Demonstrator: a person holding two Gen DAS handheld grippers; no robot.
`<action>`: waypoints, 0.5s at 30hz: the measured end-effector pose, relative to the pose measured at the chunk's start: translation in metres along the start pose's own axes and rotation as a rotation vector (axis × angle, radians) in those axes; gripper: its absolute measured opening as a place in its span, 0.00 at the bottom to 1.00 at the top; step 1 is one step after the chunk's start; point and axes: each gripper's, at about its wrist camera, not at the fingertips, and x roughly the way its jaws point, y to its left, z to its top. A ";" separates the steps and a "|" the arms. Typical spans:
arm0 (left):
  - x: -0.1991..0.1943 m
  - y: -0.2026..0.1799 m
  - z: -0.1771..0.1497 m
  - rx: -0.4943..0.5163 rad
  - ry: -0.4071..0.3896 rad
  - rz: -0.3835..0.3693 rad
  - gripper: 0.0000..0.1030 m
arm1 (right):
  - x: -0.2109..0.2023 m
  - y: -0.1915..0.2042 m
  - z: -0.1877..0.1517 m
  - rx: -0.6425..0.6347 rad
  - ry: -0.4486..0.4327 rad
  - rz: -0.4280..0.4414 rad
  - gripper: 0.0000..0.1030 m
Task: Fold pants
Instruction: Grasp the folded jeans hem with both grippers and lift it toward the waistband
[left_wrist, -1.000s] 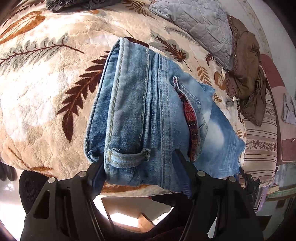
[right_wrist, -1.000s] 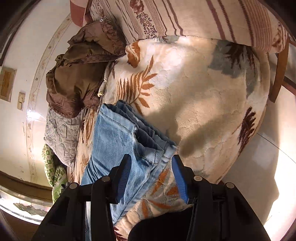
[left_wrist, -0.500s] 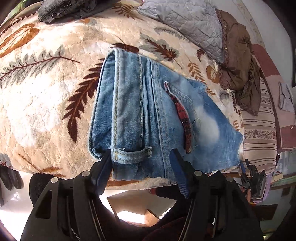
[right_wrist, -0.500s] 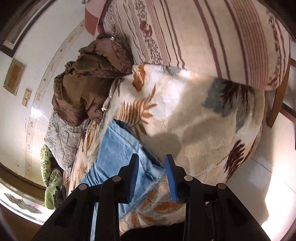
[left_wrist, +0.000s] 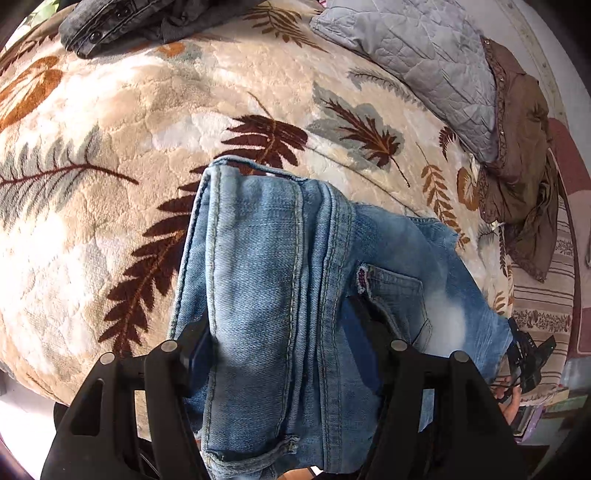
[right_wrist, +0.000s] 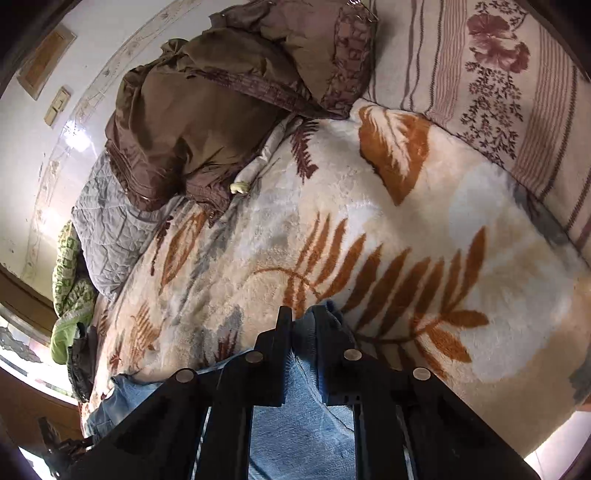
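Right tool (right_wrist: 304, 325) clamped on faded blue denim pants (left_wrist: 273, 280), left tool (left_wrist: 280, 343) apart straddling them, on leaf-patterned plush bed blanket (left_wrist: 110, 122).

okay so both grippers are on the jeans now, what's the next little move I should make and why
Probably close the left gripper on the jeans. Its fingers straddle the waistband end with a wide gap, so nothing is held there, while the right gripper is already pinched on denim. With both ends gripped, you could likely lift and carry the fold across the blanket.
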 end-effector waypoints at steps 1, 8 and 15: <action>0.000 0.003 0.000 -0.007 -0.001 -0.011 0.62 | -0.007 0.001 0.002 0.002 -0.034 0.020 0.11; -0.006 -0.006 -0.004 0.043 -0.016 0.057 0.63 | 0.012 -0.011 -0.009 -0.049 -0.018 -0.076 0.19; -0.063 -0.029 -0.025 0.182 -0.073 0.039 0.62 | -0.089 -0.054 -0.045 0.134 -0.148 0.061 0.42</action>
